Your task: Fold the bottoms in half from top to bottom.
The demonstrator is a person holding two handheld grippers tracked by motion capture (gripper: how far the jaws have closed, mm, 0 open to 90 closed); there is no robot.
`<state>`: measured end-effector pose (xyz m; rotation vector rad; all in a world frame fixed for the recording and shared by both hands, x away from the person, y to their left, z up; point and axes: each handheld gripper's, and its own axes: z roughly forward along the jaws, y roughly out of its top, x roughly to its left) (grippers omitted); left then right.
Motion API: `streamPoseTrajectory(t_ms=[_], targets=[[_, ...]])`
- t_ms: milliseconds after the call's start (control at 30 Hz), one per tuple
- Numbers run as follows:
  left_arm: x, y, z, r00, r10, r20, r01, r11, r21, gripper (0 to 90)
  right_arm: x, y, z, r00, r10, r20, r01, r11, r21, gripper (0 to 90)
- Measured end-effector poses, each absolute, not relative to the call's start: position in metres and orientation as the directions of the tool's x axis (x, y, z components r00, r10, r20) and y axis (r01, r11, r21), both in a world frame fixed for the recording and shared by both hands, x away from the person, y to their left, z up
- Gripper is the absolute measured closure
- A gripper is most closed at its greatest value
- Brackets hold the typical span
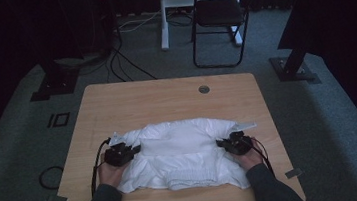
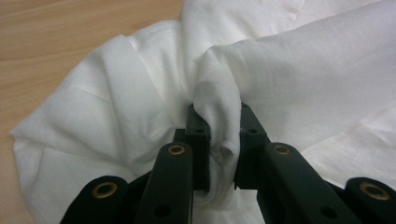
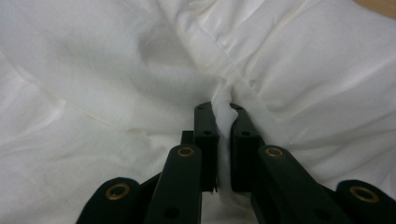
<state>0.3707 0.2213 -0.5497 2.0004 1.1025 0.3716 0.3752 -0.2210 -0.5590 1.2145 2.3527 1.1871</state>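
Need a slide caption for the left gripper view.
Left gripper shut on a bunched fold of white cloth over the wooden table.

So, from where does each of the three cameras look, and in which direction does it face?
High view: above the person's side, facing forward and down on the table; forearms, left gripper, right gripper.
Left gripper view: rides the left gripper, looking along its fingers clamping the white cloth.
Right gripper view: the right gripper likewise, pinching a fold.
All three share the cloth.
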Motion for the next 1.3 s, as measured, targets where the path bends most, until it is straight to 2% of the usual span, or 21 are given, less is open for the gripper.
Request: streamPoseTrajectory(t_ms=[267, 533, 733, 867, 900, 1000, 1300], targets=[[0.396, 0.219, -0.544, 0.541, 0.832, -0.12, 0.606, -0.287, 0.742, 80.0, 0.402, -0.214, -0.556, -0.605, 0.783, 0.145, 0.588, 0.316, 0.744, 84.2], [0.398, 0.223, -0.537, 0.525, 0.837, -0.156, 0.608, -0.24, 0.756, 80.2, 0.403, -0.215, -0.547, -0.603, 0.783, 0.149, 0.578, 0.3, 0.759, 84.2], [0.388, 0.23, -0.497, 0.536, 0.821, -0.198, 0.539, -0.152, 0.828, 80.5, 0.397, -0.229, -0.519, -0.597, 0.783, 0.173, 0.532, 0.225, 0.817, 84.3], [0.386, 0.231, -0.483, 0.548, 0.813, -0.197, 0.51, -0.138, 0.849, 80.6, 0.395, -0.233, -0.507, -0.6, 0.78, 0.177, 0.509, 0.202, 0.837, 84.3], [0.384, 0.234, -0.468, 0.56, 0.799, -0.219, 0.488, -0.104, 0.867, 80.6, 0.39, -0.237, -0.489, -0.605, 0.781, 0.158, 0.469, 0.189, 0.863, 84.3], [0.38, 0.239, -0.455, 0.567, 0.785, -0.25, 0.474, -0.062, 0.878, 80.8, 0.384, -0.24, -0.474, -0.609, 0.78, 0.145, 0.432, 0.173, 0.885, 84.4], [0.346, 0.242, -0.422, 0.627, 0.746, -0.222, 0.383, -0.047, 0.923, 80.9, 0.359, -0.247, -0.436, -0.624, 0.777, 0.083, 0.31, 0.148, 0.939, 84.5]])
